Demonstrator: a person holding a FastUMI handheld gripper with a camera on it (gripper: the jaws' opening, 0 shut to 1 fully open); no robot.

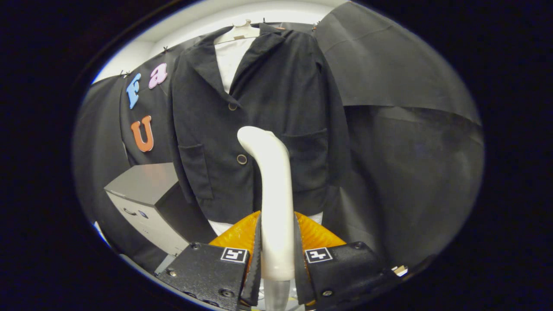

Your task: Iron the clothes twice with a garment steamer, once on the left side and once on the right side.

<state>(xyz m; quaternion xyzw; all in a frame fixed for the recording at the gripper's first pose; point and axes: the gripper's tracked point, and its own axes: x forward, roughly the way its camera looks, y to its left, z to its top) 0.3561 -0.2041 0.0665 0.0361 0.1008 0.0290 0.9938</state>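
Observation:
A dark jacket [276, 95] hangs on a white hanger [238, 31] over a white shirt [229, 58], straight ahead of the fingers. My gripper [276, 255] is shut on the handle of a white garment steamer [274, 185], both fingers pressing its sides. The steamer stands upright between the fingers, and its curved head [255, 136] bends left toward the jacket's front, near the lower button [241, 159]. I cannot tell whether the head touches the cloth.
A grey and white cabinet [147, 203] with a handle stands low to the left of the jacket. Black cloth [410, 142] covers the booth wall to the right and behind. A white ceiling strip [207, 17] runs above the hanger.

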